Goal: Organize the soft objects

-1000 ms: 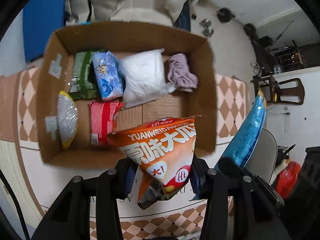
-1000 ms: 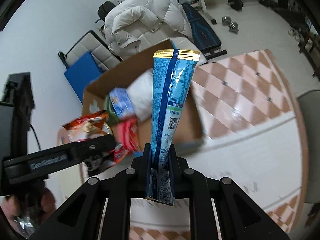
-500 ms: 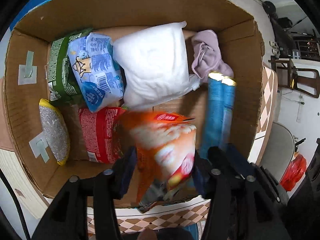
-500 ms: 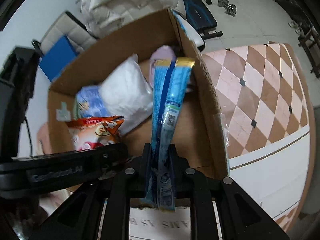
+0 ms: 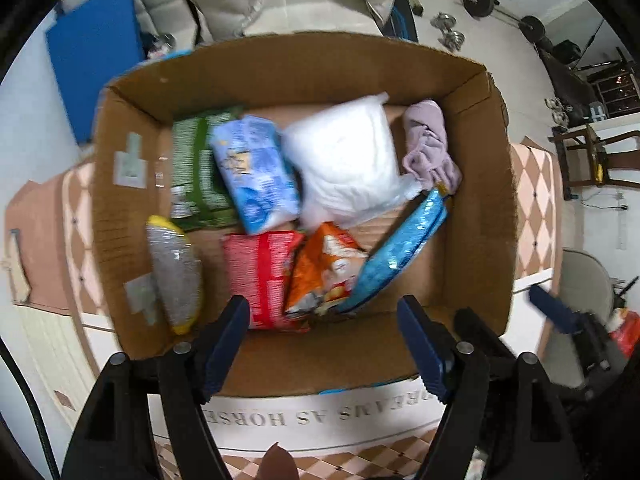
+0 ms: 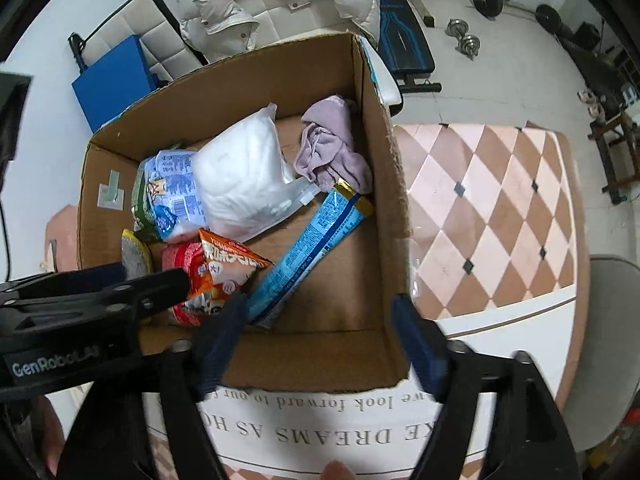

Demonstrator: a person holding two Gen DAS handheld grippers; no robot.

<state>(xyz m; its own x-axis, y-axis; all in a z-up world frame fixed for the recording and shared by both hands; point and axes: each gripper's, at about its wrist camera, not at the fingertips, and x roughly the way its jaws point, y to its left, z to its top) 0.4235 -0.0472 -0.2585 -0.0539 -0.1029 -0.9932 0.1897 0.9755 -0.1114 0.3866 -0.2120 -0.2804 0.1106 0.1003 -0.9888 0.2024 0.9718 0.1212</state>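
While both grippers hung empty over the cardboard box (image 5: pixel 476 184), sorting looked nearly done.
Box held the white pillow pack (image 5: pixel 344 160), blue snack bag (image 5: pixel 404 252) and orange snack bag (image 5: pixel 324 268); half a second before, each was clamped. Left gripper (image 5: pixel 324 344) and right gripper (image 6: pixel 316 336) had jaws spread wide, nothing held.

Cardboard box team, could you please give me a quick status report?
Both hand-held grippers open: left, right. Orange bag and blue packet in the cardboard box. Nothing blocking.
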